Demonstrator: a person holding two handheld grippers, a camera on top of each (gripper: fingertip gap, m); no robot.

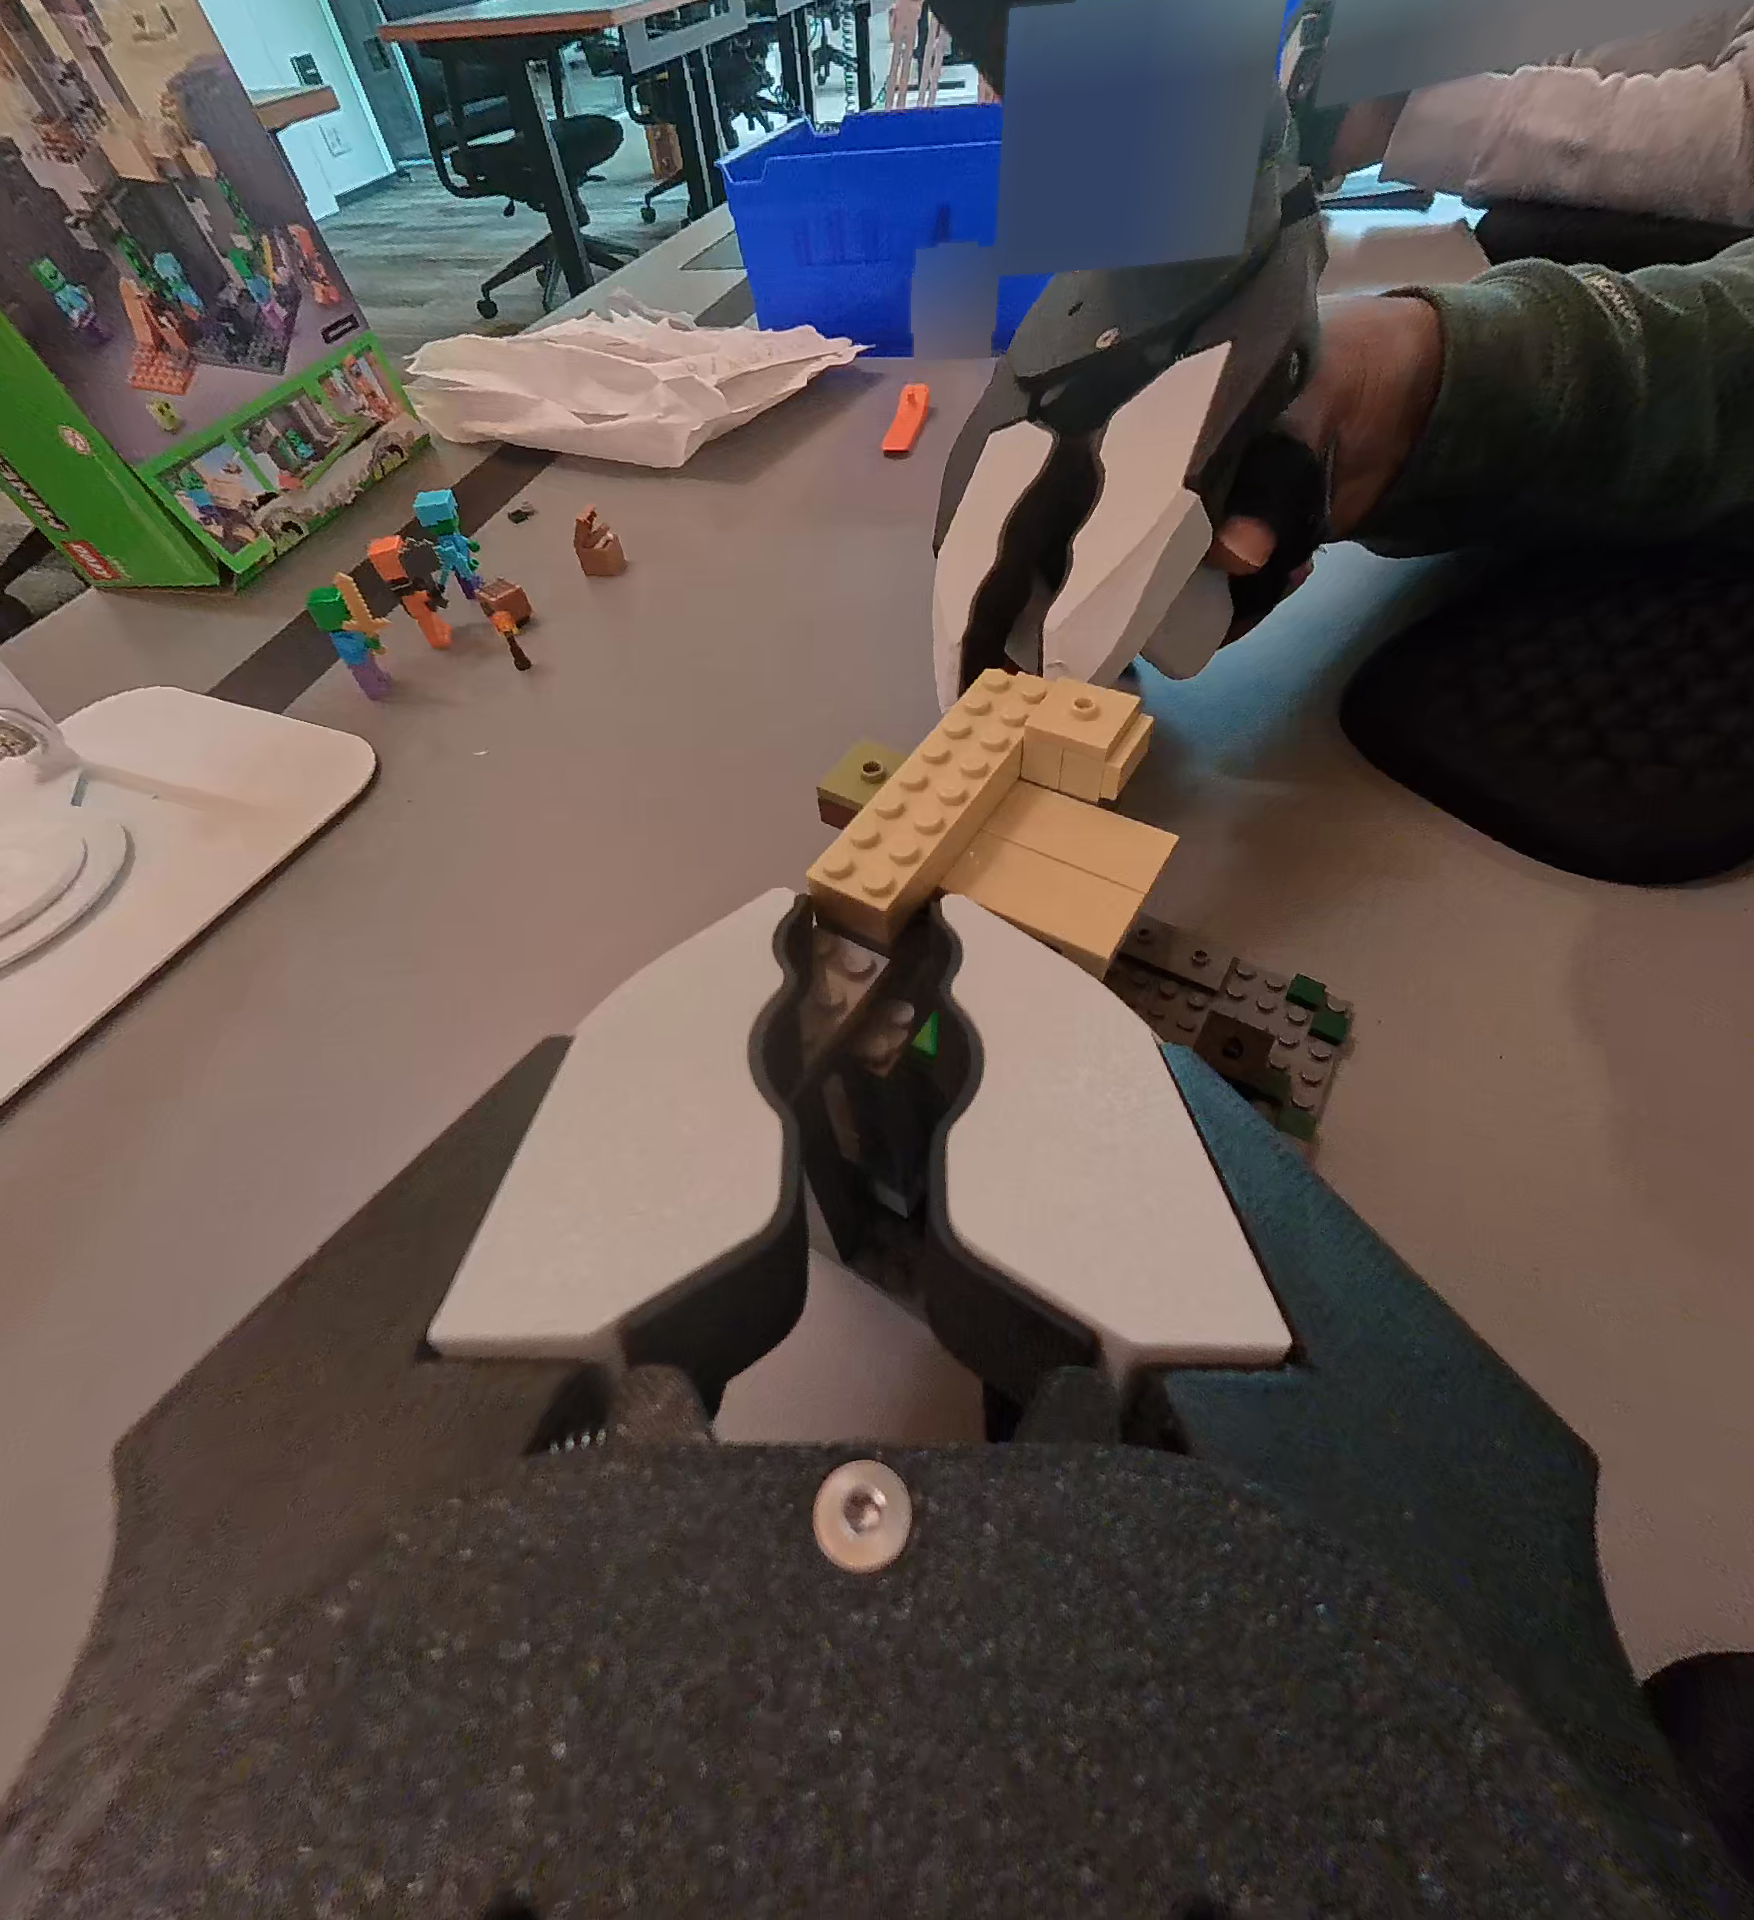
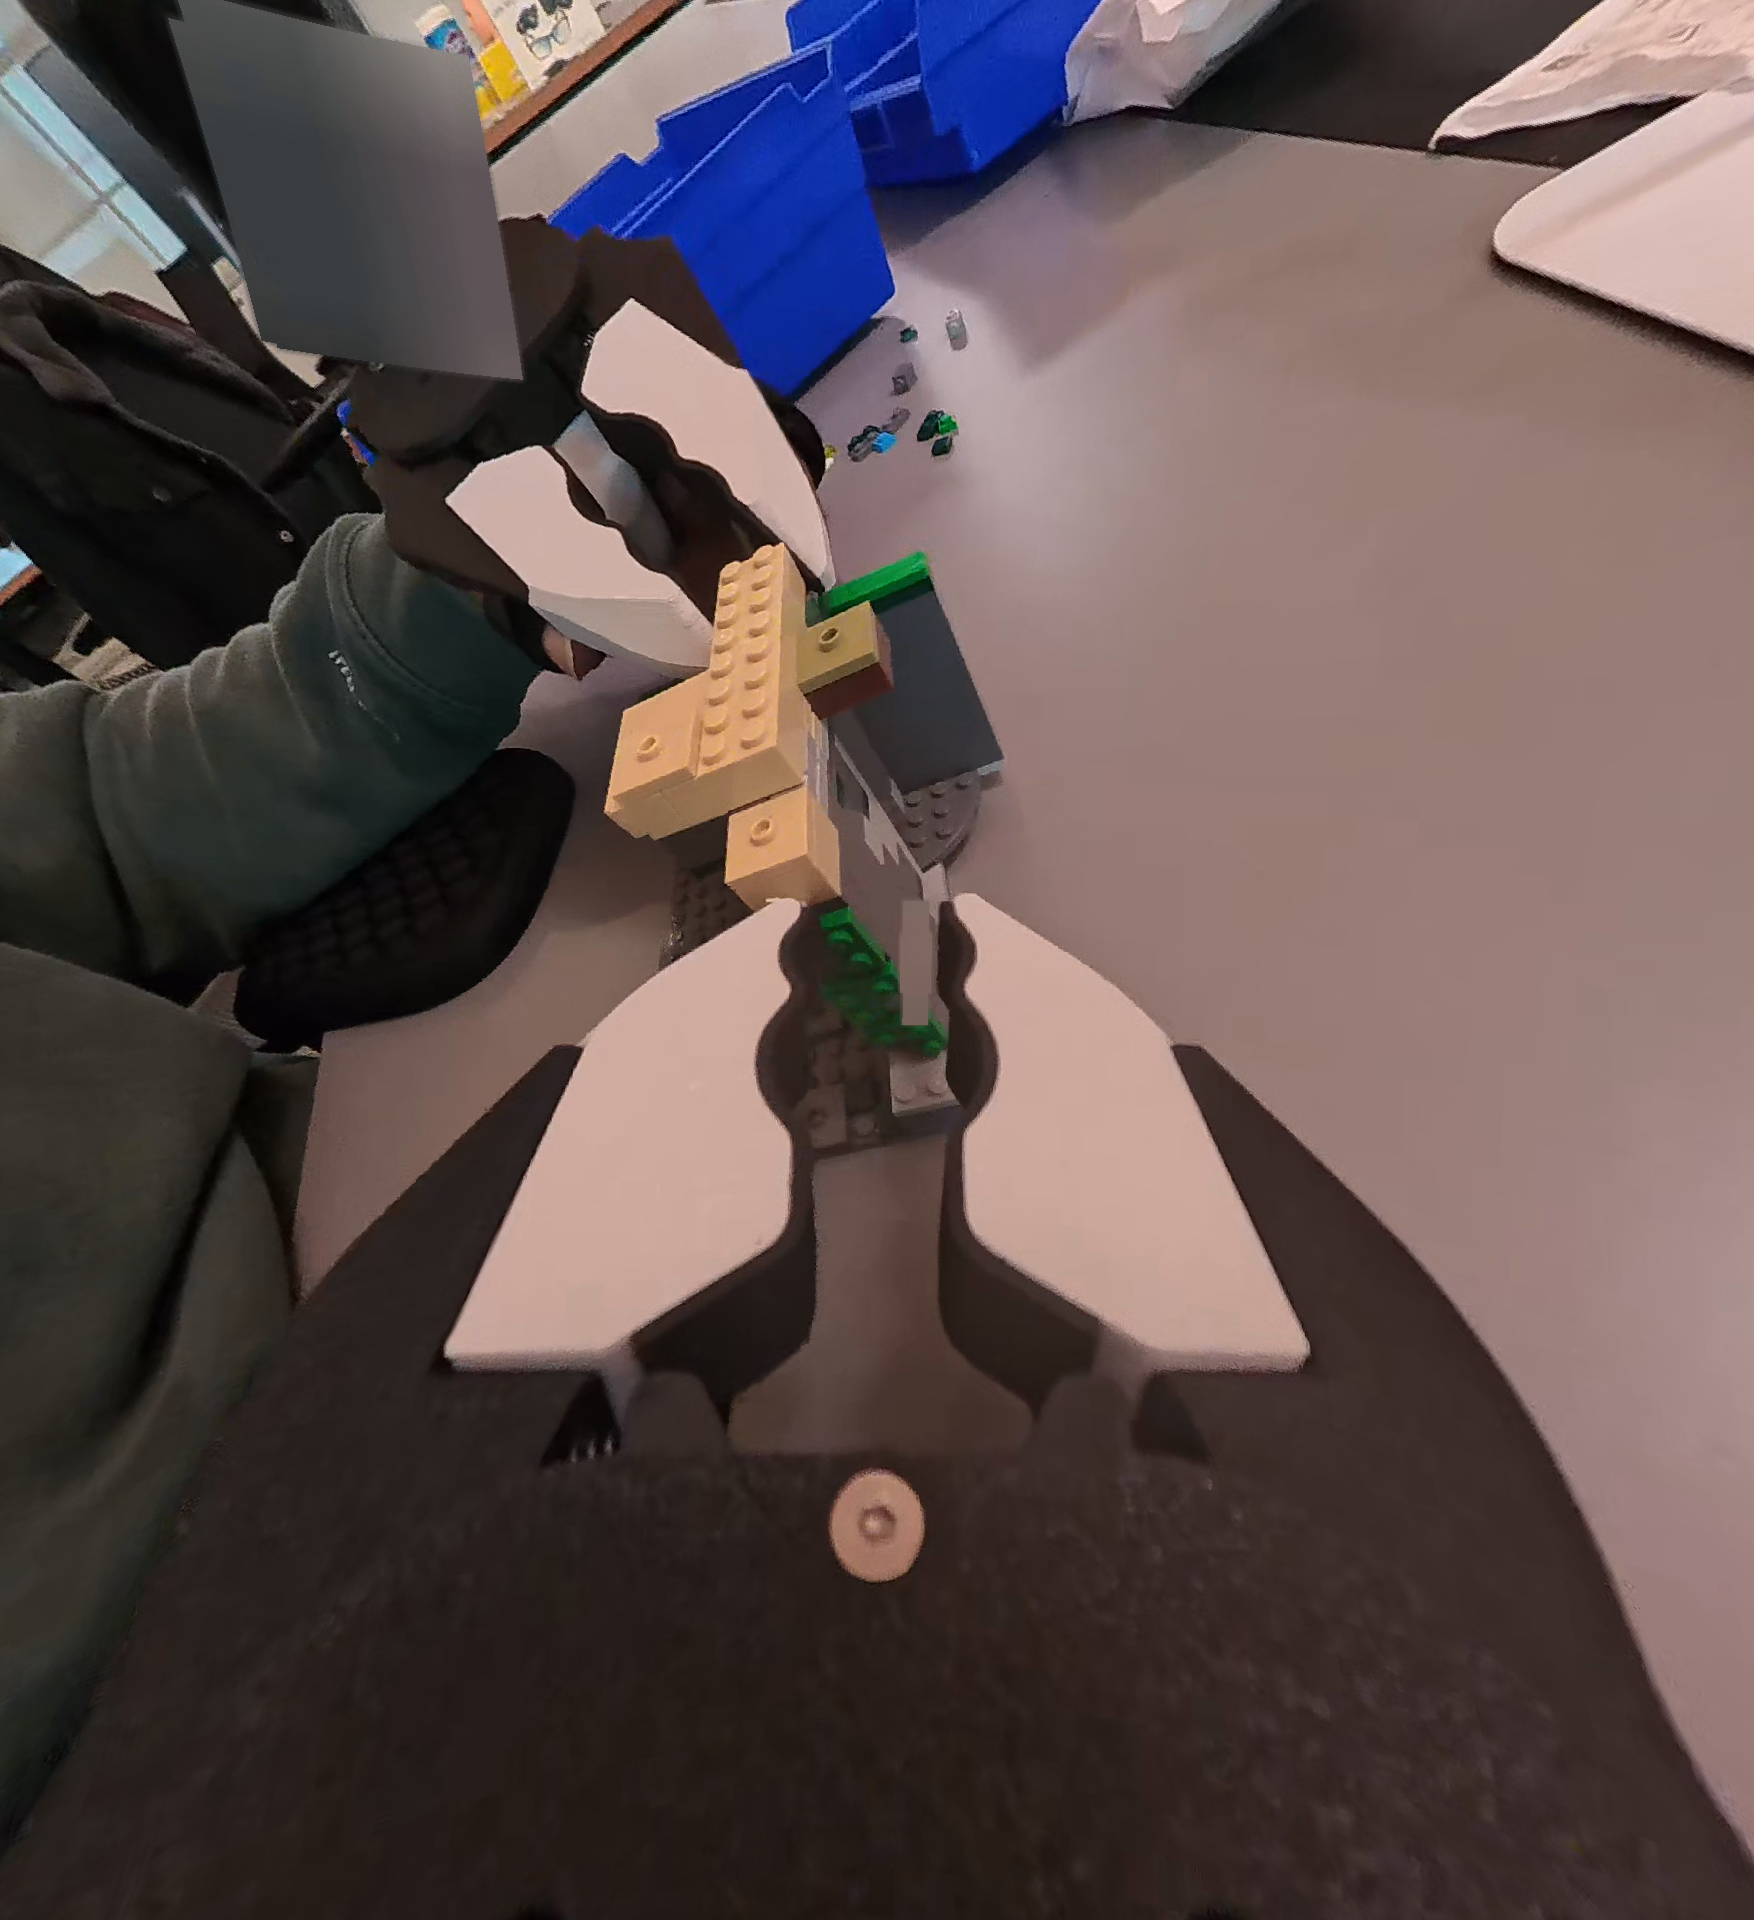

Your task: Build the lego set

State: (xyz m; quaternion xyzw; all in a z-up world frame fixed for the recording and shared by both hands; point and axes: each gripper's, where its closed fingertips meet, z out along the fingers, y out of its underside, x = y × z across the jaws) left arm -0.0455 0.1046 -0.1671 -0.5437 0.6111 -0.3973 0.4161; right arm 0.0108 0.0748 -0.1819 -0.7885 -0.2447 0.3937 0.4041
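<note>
Left wrist view
- Left gripper point(image 1: 860, 925): we see its two pale fingers drawn narrow around the near end of the lego build point(image 1: 998, 821), pinching the dark lower part just under the long tan studded brick.
- Lego build: it sits on the grey bench point(image 1: 644, 831), tan bricks on top, a dark studded baseplate with small green pieces spreading out to the right.
- Right gripper point(image 1: 1008, 665): it reaches in from the far side, held by a hand point(image 1: 1361, 416) in a green sleeve; its tips meet the far end of the tan top. We cannot tell from here whether it grips.
- Left side of the bench: a green set box point(image 1: 125, 343), four small figures point(image 1: 405, 603) standing near it, a brown piece, a white lamp base point(image 1: 125, 831).
- Far side: crumpled white paper point(image 1: 624, 384), an orange brick separator point(image 1: 905, 420), a blue bin point(image 1: 852, 229).

Right wrist view
- Right gripper point(image 2: 868, 920): its fingers stand narrow on either side of the build's near end, around the green and grey pieces; contact looks likely but we cannot tell for certain.
- Lego build point(image 2: 748, 707): a tan cross-shaped top, an olive and brown block and a green plate at the far edge, a dark slab alongside.
- Left gripper point(image 2: 759, 603): at the far end, tips against the tan brick.
- Beyond: loose small pieces point(image 2: 904, 426) beside blue bins point(image 2: 779, 229).
</note>
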